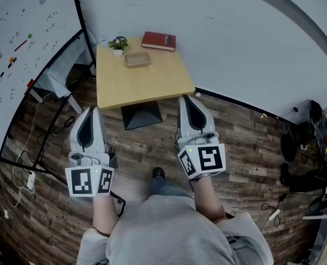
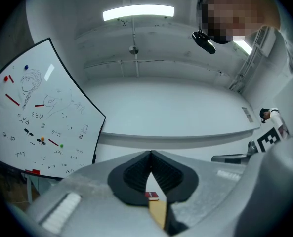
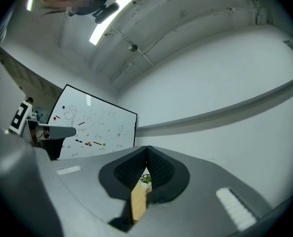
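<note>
While both grippers hang over the wooden floor (image 1: 246,142), nothing is in hand: the left gripper (image 1: 92,110) has its fingers pressed together with only a sliver of daylight below the tips, and the right gripper (image 1: 186,98) is the same, pinched to and empty. Straight ahead at twelve o'clock sits the small wooden counter (image 1: 146,79), well clear of both. On it, a shallow tan tray (image 1: 137,59) lies nearest, toward the far side; a red book (image 1: 159,41) rests flat at the one o'clock corner, and a little potted plant (image 1: 118,44) stands upright at eleven o'clock, just beside the tray. Off at nine o'clock leans a whiteboard (image 1: 20,43). The tray looks light and stiff, so a pinch on its raised rim at a short side should do. The book reads as a rigid hardback with some heft and a smooth cover; I would take it across the spine edge. The plant looks top-heavy and delicate: grip the white pot, never the leaves.
</note>
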The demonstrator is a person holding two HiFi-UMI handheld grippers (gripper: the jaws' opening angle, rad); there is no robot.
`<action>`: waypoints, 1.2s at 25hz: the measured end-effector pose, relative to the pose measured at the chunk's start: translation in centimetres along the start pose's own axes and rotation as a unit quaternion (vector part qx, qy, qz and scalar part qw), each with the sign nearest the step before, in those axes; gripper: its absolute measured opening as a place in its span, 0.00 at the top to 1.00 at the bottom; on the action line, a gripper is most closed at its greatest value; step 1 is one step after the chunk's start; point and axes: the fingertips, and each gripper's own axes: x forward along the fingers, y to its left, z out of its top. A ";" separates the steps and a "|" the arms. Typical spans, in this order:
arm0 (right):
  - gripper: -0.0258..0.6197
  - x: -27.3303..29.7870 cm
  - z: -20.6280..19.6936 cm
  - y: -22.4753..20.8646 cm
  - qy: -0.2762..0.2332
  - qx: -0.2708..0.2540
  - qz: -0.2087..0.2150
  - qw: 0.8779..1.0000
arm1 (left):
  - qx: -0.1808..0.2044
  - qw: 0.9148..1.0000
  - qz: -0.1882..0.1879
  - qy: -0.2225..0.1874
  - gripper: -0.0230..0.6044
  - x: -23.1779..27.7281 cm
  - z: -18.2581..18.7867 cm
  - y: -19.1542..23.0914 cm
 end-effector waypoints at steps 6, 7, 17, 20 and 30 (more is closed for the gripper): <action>0.96 4.3 -0.2 -2.1 -0.006 0.004 0.010 1.000 | -0.002 1.000 0.010 -0.006 0.96 4.2 -0.7 0.9; 0.96 4.8 -0.3 -2.5 -0.006 0.006 0.011 1.000 | -0.002 1.000 0.011 -0.006 0.96 4.8 -0.8 0.9; 0.96 10.0 -1.1 -5.9 -0.017 0.014 0.022 1.000 | 0.016 1.000 0.015 -0.014 0.96 10.6 -1.9 0.9; 0.96 11.2 -1.2 -7.2 -0.021 0.015 0.023 0.999 | 0.019 1.000 0.014 -0.016 0.96 12.2 -2.3 0.6; 0.96 14.2 -2.4 -8.5 -0.018 0.019 0.048 0.999 | 0.020 0.999 0.030 -0.015 0.96 14.7 -3.6 0.8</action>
